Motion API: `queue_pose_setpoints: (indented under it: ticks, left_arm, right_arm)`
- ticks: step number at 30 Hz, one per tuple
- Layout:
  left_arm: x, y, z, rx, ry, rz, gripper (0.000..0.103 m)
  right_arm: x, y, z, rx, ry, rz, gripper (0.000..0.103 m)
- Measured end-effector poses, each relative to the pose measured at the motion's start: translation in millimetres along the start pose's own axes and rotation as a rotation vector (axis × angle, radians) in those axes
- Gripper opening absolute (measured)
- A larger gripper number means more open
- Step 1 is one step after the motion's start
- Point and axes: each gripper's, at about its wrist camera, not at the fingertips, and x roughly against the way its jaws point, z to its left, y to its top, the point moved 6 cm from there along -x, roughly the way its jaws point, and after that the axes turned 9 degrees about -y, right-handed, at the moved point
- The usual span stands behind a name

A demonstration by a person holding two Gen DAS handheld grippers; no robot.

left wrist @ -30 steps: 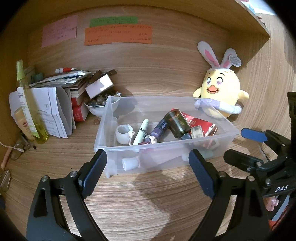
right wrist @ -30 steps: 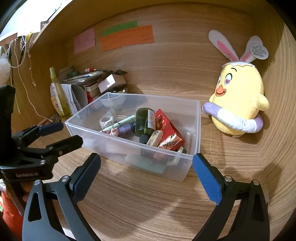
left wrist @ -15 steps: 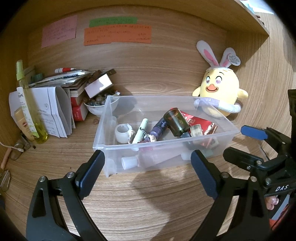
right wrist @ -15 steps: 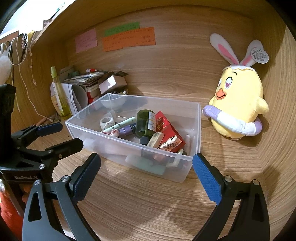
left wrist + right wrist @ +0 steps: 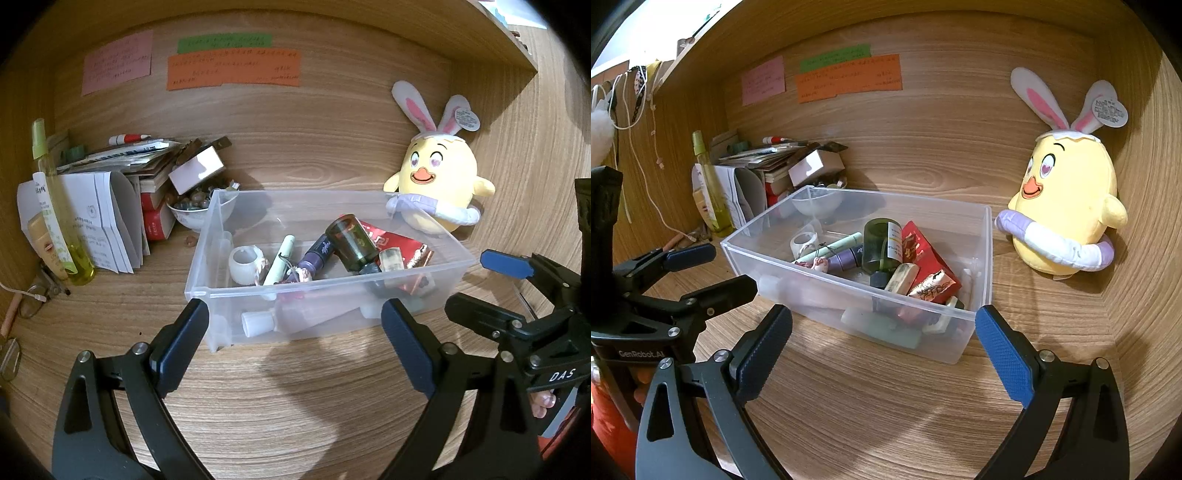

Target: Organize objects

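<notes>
While both grippers hover short of it, the bin (image 5: 413, 291) sits on the wooden desk (image 5: 295, 398), a clear plastic rectangular tub, open-topped, walls see-through.

Contents, left wrist view:
- white ring-shaped holder (image 5: 244, 263), at 9 o'clock inside the bin
- pale green tube (image 5: 282, 256), lying slantwise beside the holder
- purple bottle (image 5: 318, 254), lying on its side, touching the green tube's lower end
- dark green jar (image 5: 351, 242), tipped over, mouth toward 11 o'clock
- red packet (image 5: 397, 243), under and behind the jar
- white-capped bottle (image 5: 258, 322), flat against the near wall

Surroundings:
- plush chick (image 5: 437, 177) with rabbit ears, at 2 o'clock from the bin, just beside its far corner
- bowl (image 5: 188, 214) of small dark pieces, at 10 o'clock, touching the bin's far left corner
- paper stack (image 5: 122, 162) and a yellow spray bottle (image 5: 55, 206), at 9 o'clock
- sticky notes (image 5: 232, 66), pink, green and orange, on the back panel

Left gripper (image 5: 293, 343): fingers spread wide, empty, at 6 o'clock from the bin, tips close before its near wall.
Right gripper (image 5: 884, 345): fingers spread wide, empty, near the bin's right front corner; blue pads (image 5: 1006, 356).
</notes>
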Motion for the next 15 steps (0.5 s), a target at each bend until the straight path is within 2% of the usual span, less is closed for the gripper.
queue_pose_setpoints:
  ticks: [15]
  left_arm:
    - [-1.3,-1.6,-3.2,0.000,-0.004,0.006,0.096]
  right_arm:
    - [0.3,-0.2,1.3,-0.002,0.000,0.002,0.099]
